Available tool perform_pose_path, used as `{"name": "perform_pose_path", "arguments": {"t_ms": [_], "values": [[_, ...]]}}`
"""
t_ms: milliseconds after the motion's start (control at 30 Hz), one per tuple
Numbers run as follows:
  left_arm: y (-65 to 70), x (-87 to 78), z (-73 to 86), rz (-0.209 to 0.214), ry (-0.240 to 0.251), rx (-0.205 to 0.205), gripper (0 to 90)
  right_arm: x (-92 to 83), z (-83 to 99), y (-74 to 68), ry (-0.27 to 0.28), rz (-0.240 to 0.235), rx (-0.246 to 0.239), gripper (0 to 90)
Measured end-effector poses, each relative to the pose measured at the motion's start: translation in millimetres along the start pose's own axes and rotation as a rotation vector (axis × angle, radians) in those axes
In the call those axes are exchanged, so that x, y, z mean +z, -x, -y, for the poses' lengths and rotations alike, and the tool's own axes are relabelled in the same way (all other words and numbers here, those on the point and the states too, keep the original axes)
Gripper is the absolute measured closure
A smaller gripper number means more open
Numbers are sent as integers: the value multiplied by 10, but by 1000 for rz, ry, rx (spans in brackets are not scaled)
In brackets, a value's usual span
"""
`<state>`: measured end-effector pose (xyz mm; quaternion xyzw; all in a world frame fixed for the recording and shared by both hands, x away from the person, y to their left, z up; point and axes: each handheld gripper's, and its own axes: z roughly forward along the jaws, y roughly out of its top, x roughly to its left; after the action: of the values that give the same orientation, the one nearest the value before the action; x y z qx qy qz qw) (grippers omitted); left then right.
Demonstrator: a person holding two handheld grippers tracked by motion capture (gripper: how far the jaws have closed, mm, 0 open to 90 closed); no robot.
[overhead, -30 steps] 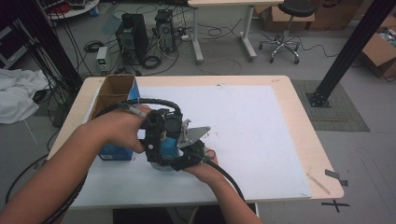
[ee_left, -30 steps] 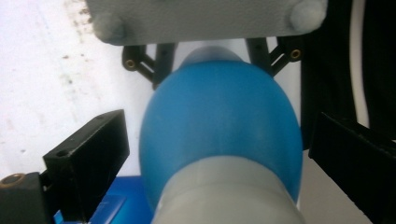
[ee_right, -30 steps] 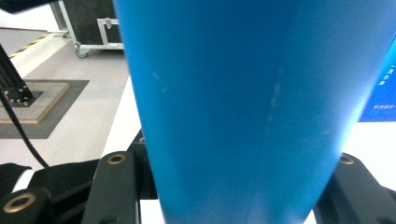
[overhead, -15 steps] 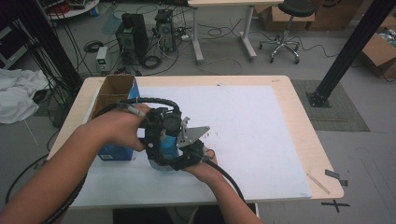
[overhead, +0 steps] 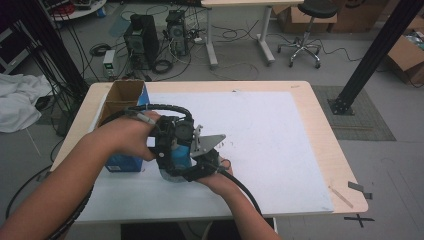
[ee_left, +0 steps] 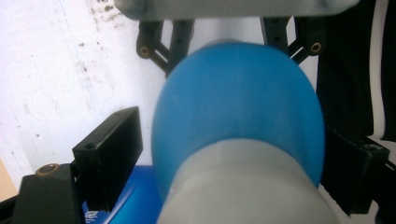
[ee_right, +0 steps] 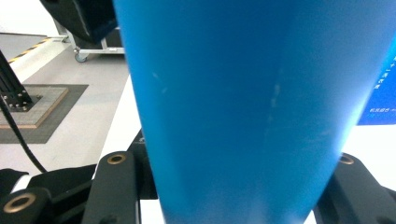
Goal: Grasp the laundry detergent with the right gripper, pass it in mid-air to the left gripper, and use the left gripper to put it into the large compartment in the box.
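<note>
The blue bottle (overhead: 179,150) sits left of centre in the high view, low over the white sheet (overhead: 260,140) that covers the table (overhead: 320,130), wedged between the two grippers and mostly hidden by them. In the right gripper view the bottle (ee_right: 243,112) is a wide blue body, broad at the top of the frame and narrowing toward the bottom, so its long axis runs up and down that frame. In the left gripper view it (ee_left: 238,112) is seen nearly end-on: a pale grey cap or neck at the lower centre, the rounded blue shoulder swelling behind it toward the top of the frame. The long axis therefore runs away from that camera, cap end nearest.

The right gripper (overhead: 207,160) is clamped on the bottle, its black jaws pressed against both sides of the body at the bottom of its own view. The left gripper (overhead: 165,137) has its jaws on either side of the blue shoulder; they have just been closing, and a pale gap shows beside the left-hand jaw, so it is not gripping yet.

A blue cardboard box (overhead: 122,107), open at the top, stands just left of the hands. White print shows on its blue face in both gripper views, too small and blurred to read.
</note>
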<state>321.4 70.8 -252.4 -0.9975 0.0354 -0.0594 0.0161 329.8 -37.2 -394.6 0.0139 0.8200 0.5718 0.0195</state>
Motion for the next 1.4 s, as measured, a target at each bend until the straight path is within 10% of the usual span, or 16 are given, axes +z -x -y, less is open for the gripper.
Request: {"name": "perform_pose_path", "arguments": {"t_ms": [1400], "values": [[5, 15, -11, 26, -20, 9, 379, 14, 15, -3, 4, 3, -2, 450]]}}
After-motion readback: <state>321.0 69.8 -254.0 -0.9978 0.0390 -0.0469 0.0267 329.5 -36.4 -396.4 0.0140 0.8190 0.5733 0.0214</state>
